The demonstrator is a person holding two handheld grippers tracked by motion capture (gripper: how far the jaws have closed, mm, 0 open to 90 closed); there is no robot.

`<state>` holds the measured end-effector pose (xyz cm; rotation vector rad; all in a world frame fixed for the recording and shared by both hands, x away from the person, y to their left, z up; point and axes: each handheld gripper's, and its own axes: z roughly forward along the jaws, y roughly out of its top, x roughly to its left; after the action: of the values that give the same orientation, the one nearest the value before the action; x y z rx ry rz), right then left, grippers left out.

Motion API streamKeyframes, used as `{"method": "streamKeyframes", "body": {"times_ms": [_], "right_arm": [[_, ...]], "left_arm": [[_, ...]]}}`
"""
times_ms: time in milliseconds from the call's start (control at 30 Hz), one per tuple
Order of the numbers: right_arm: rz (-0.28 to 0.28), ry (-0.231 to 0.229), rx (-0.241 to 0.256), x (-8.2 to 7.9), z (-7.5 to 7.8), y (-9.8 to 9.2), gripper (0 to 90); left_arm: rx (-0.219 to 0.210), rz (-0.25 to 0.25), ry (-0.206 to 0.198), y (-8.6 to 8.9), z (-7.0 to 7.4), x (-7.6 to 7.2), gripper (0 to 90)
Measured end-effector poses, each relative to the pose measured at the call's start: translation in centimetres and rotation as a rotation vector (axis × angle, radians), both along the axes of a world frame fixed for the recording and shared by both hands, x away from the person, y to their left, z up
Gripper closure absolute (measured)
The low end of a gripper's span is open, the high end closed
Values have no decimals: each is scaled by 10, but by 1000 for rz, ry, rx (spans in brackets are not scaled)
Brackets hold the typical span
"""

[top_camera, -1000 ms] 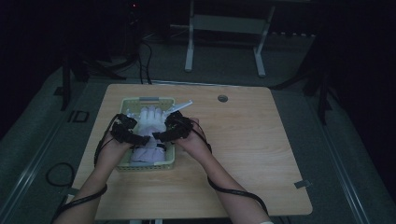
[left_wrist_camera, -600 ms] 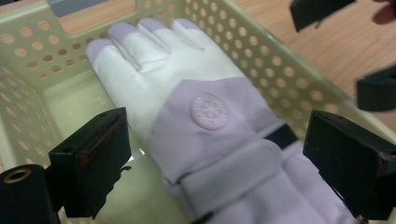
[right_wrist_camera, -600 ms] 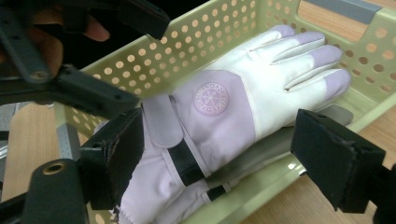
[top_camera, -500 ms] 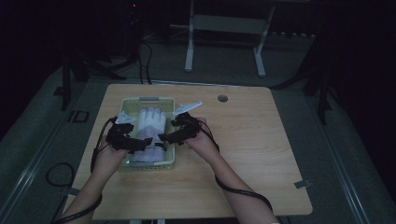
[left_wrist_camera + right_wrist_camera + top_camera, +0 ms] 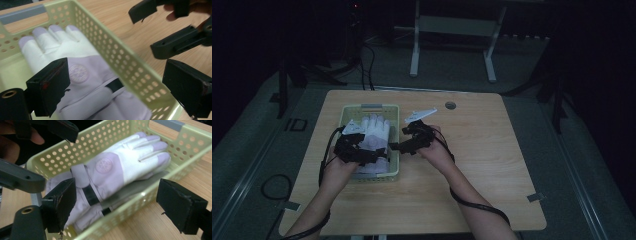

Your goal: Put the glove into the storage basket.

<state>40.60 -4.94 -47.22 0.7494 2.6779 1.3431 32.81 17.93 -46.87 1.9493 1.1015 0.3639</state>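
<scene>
The glove (image 5: 117,167) lay in the basket (image 5: 393,170), cuff end nearest your hand-held grippers and fingers pointing away toward the far wall with its grey handle. It was white with pale lilac patches, a round badge on the back and a dark strap at the wrist. More lilac fabric showed beneath it, which looked like a second glove, though you could not tell for sure.

Your left hand-held gripper (image 5: 362,152) sat over the near part of the basket, its jaws spread; in the left gripper view one jaw hung inside above the cuff and the other stood outside the perforated side wall, so the wall ran between them. Neither jaw touched the glove.

Your right hand-held gripper (image 5: 398,146) was just outside the basket's right wall, also spread, with nothing between its jaws. In the right gripper view its jaws framed that wall and the glove lay beyond it.

As a judgement, you were at the very start of a pick: both grippers had lined up, nothing was gripped, and the glove was not yet lifted. Left to do were lowering past the rim, closing on the cuff and drawing it out.

The basket stood on the counter (image 5: 492,165), which was bare to the right of your right gripper.
</scene>
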Motion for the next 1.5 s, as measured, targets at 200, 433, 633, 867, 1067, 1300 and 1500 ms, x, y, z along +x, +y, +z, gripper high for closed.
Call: {"method": "streamKeyframes", "body": {"times_ms": [200,433,633,867,1067,1300,1500], "right_arm": [[-14,-3,-2,-2,-1,-15,165],[-38,0,-2,-6,-4,-42,165],[-51,-4,-2,-11,-9,-65,165],[-71,-5,1,-14,-16,-95,165],[-54,-17,2,-19,-22,-115,165],[-64,-13,-16,-27,-38,-140,165],[-77,-7,-38,-32,-55,-159,159]], "left_arm": [[-32,-27,5,-15,-1,-3,25],[-36,-71,-26,-40,-1,-11,26],[-42,-135,-42,-67,-5,-18,26],[-55,-206,-69,-97,-6,-29,26],[-65,-254,-67,-118,-12,-35,26],[-47,-322,-33,-145,-28,-39,26],[-49,-379,-33,-157,-43,-38,26]]}}
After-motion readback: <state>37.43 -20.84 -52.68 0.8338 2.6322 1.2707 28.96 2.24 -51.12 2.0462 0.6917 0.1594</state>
